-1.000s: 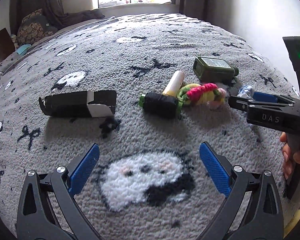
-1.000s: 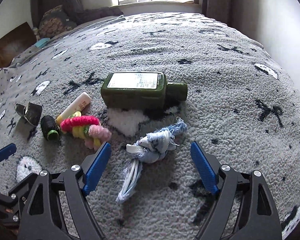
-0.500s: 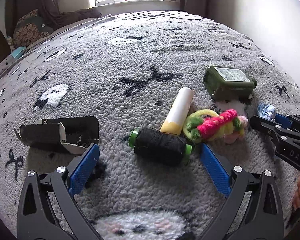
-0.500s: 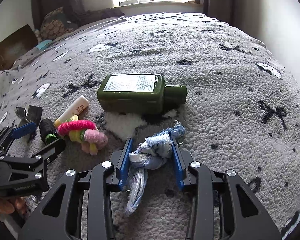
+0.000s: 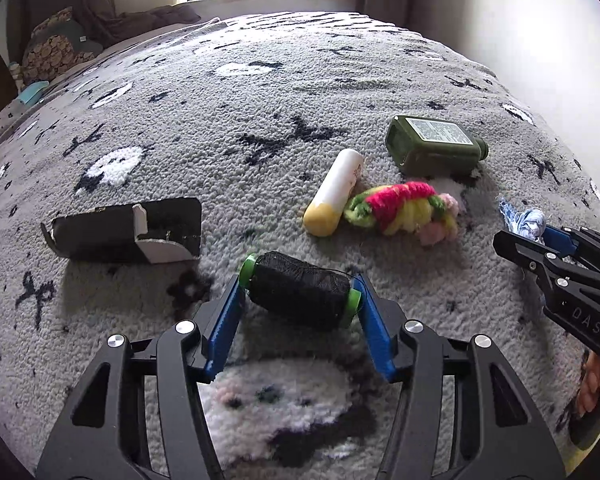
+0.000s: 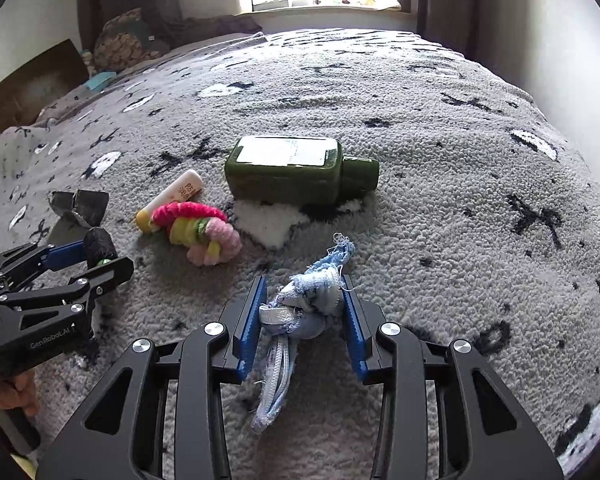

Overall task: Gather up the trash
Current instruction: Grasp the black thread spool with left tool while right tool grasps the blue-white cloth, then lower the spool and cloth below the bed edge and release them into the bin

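Observation:
A spool of black thread with green ends [image 5: 300, 290] lies on the grey patterned blanket [image 5: 260, 100]. My left gripper [image 5: 298, 280] is closing on it, and its blue pads [image 5: 228, 312] touch both green ends. In the right wrist view this gripper [image 6: 92, 256] sits at the left with the spool [image 6: 98, 244] at its tips. My right gripper [image 6: 303, 284] is shut on a knotted blue-white cloth scrap [image 6: 312, 300], whose tail hangs down between the fingers. From the left wrist view the right gripper [image 5: 540, 236] shows at the right edge with the scrap [image 5: 526, 222].
On the blanket lie a dark green flat bottle [image 6: 296, 172], a white and yellow tube [image 5: 334, 196], a bundle of pink, yellow and green fluffy ties [image 5: 404, 210] and a torn black carton [image 5: 120, 232]. Pillows [image 5: 52, 52] and a window are at the far end.
My left gripper moved forward over the thread spool and its jaws narrowed onto it. My right gripper went from open around the cloth scrap to shut on it.

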Demonstrator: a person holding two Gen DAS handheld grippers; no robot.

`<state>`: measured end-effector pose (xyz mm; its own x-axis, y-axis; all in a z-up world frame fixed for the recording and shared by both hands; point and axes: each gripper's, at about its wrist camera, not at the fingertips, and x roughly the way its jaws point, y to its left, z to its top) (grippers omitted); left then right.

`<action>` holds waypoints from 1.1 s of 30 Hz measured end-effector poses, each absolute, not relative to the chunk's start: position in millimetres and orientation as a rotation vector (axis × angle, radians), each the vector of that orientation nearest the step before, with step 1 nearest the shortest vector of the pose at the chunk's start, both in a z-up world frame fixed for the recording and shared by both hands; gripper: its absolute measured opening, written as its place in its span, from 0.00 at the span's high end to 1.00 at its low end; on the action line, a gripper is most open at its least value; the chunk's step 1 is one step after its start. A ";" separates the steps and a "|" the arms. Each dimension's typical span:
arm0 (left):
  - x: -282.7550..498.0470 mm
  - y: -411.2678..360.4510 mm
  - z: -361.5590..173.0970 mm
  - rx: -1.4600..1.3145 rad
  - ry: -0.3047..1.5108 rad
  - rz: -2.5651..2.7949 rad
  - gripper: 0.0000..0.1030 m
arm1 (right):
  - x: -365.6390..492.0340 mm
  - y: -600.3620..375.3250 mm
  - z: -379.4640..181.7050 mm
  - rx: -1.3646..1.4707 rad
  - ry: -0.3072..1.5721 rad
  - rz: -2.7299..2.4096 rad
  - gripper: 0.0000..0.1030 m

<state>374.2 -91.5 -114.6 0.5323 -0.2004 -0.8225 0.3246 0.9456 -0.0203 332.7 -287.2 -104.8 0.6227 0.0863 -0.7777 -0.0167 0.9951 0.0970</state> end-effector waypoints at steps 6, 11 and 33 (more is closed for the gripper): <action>330.1 -75.3 -96.9 0.126 0.946 -0.317 0.48 | 298.3 -276.2 -89.6 0.060 0.872 0.105 0.64; 282.9 -54.2 -79.9 0.081 0.925 -0.330 0.48 | 255.5 -265.6 -71.2 0.047 0.836 0.169 0.64; 44.3 -12.7 -123.0 0.080 0.892 -0.372 0.48 | 42.4 -218.3 -100.5 0.080 0.789 0.354 0.63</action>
<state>44.3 -12.7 -123.0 0.5683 -0.2835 -0.7724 0.3496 0.9330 -0.0852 42.4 -218.3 -100.5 0.6493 0.3407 -0.6800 -0.2815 0.9382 0.2013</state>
